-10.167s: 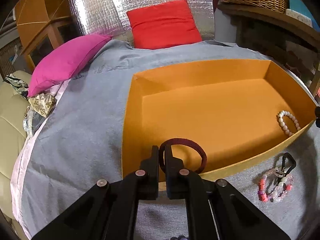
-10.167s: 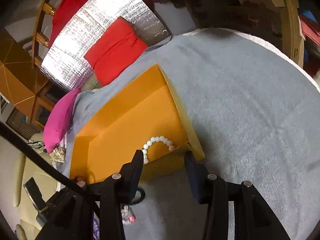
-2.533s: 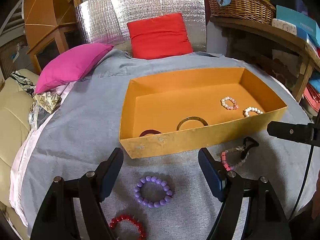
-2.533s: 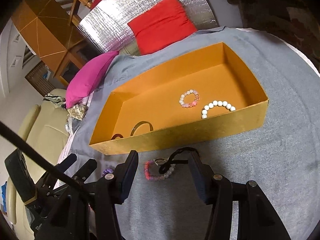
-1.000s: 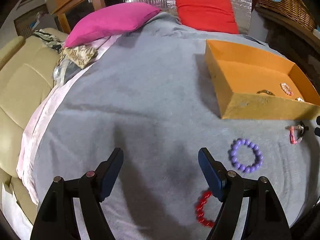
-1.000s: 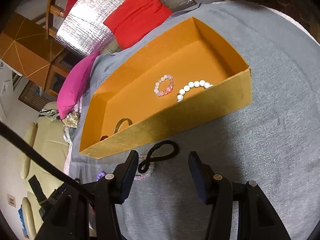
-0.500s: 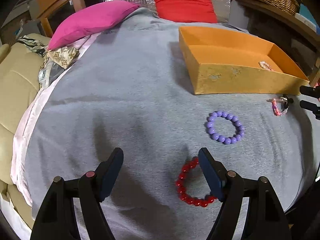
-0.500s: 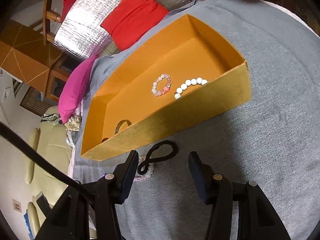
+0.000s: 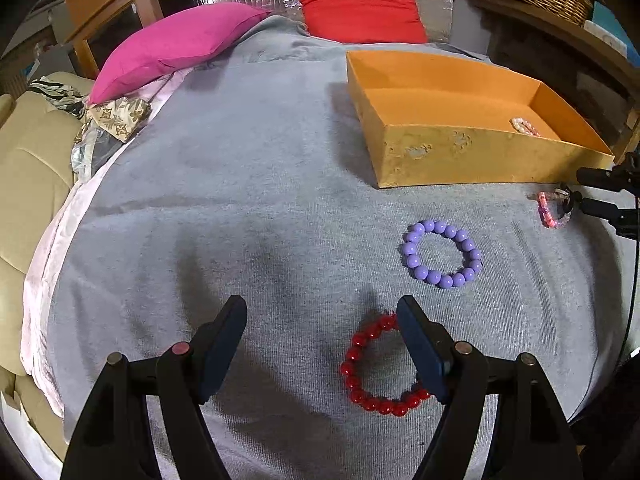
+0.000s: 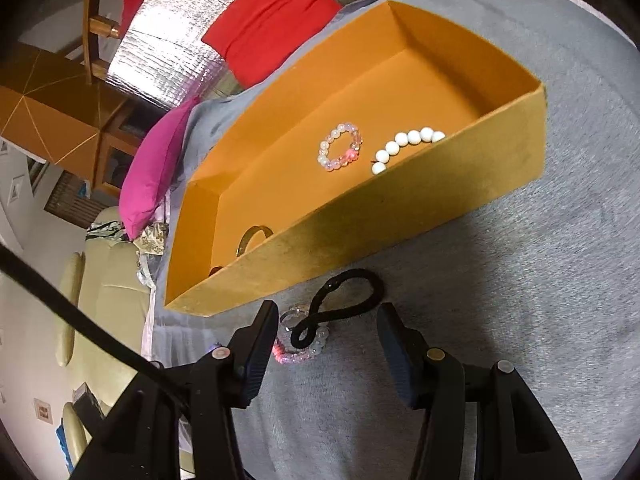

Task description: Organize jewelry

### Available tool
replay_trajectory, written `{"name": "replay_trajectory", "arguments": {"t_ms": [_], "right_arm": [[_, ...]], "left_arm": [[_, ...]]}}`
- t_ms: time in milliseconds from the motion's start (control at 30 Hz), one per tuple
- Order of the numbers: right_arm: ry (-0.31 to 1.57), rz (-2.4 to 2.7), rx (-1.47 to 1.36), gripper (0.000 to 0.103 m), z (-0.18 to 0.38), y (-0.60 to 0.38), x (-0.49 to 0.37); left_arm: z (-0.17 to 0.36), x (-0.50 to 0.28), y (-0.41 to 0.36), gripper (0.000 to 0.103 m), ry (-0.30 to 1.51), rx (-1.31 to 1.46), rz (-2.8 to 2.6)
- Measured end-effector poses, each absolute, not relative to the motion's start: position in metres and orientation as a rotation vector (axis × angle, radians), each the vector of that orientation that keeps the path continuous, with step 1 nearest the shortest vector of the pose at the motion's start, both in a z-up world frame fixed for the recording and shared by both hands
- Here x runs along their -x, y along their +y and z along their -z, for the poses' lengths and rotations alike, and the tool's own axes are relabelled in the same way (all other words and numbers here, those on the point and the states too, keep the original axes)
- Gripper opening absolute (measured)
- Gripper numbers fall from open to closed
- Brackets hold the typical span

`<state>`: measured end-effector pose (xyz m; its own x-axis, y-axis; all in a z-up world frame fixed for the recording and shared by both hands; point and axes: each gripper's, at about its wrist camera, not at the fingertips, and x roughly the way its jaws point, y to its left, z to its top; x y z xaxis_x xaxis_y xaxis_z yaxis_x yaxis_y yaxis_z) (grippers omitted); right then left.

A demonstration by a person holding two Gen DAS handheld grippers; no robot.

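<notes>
1. Grey blanket (image 9: 248, 208) covered the bed, orange box (image 9: 460, 160) as landmark.
2. Left gripper (image 9: 320, 340), jaws wide and empty, had swung away from the box to straddle the red bracelet (image 9: 374, 368), lying flat, well before the box: next pickup.
3. Right gripper (image 10: 326, 334), open, hovered over the black hair tie (image 10: 344, 300), long axis roughly parallel to the box's front wall.

White bead bracelet (image 10: 408, 144) and gold bangle (image 10: 252, 240), half-hidden behind box wall (image 10: 360, 232)

bracelets 6: red bracelet (image 9: 380, 368) | purple bracelet (image 9: 442, 254) | box (image 10: 400, 216) 1 | pillows 2
</notes>
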<state>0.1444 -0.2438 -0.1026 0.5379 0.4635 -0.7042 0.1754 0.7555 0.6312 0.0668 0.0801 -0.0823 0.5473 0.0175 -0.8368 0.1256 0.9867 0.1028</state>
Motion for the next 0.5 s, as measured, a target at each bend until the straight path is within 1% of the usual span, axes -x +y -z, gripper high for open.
{"name": "replay_trajectory", "arguments": {"t_ms": [133,200,267,300,333,400,433,500], "right_arm": [[1.009,-0.165,-0.758,0.054,0.1089,-0.2412,-0.15],[1.001,-0.159,-0.758,0.047,0.1096,-0.2396,-0.1524],[0.994,-0.137,-0.746,0.03,0.1105,-0.2373,-0.1548],[0.993,-0.123,-0.739,0.026,0.1109,-0.2377,-0.1553],[0.992,-0.107,-0.729,0.018,0.1113,-0.2382,-0.1554],[0.986,-0.1,-0.72,0.015,0.1107,-0.2403,-0.1544],[0.978,-0.1,-0.712,0.012,0.1089,-0.2418,-0.1531],[0.952,-0.084,-0.678,0.011,0.1023,-0.2448,-0.1495]], "left_arm": [[0.0825,-0.0664,0.0788,0.078,0.99,-0.162,0.074],[0.0827,-0.0658,0.0785,0.078,0.989,-0.164,0.078],[0.0833,-0.0654,0.0794,0.078,0.991,-0.165,0.076],[0.0837,-0.0654,0.0801,0.078,0.993,-0.164,0.075],[0.0842,-0.0655,0.0808,0.078,0.994,-0.164,0.074],[0.0848,-0.0655,0.0829,0.078,0.996,-0.162,0.068],[0.0849,-0.0658,0.0836,0.078,0.997,-0.16,0.067],[0.0847,-0.0665,0.0855,0.078,0.998,-0.155,0.067]]}}
